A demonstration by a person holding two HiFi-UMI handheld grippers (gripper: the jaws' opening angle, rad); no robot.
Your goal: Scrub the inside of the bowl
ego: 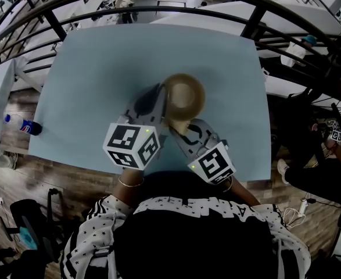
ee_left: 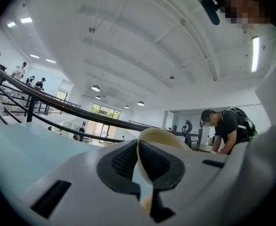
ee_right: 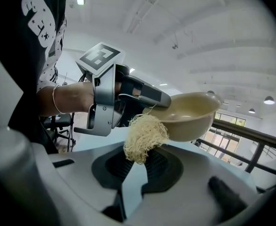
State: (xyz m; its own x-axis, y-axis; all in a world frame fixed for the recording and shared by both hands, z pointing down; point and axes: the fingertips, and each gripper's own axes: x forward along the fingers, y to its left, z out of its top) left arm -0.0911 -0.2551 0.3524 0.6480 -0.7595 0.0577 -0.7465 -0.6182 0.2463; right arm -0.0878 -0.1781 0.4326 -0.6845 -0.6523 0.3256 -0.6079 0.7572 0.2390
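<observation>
A tan bowl (ego: 183,96) is held up above the light blue table (ego: 100,68). My left gripper (ego: 165,102) is shut on its near rim; in the left gripper view the thin rim (ee_left: 138,158) is pinched between the dark pads and the bowl (ee_left: 162,136) rises behind them. My right gripper (ego: 179,133) is shut on a pale fibrous scrubber (ee_right: 145,136). The scrubber sits just outside the bowl (ee_right: 190,117), below its near rim. In the right gripper view the left gripper (ee_right: 162,100) clamps the rim from the left.
A cola bottle (ego: 24,125) lies off the table's left edge. A dark curved railing (ego: 257,16) runs behind the table. A person (ee_left: 228,126) bends over a desk in the background. Chairs and cables stand on the wooden floor (ego: 36,185).
</observation>
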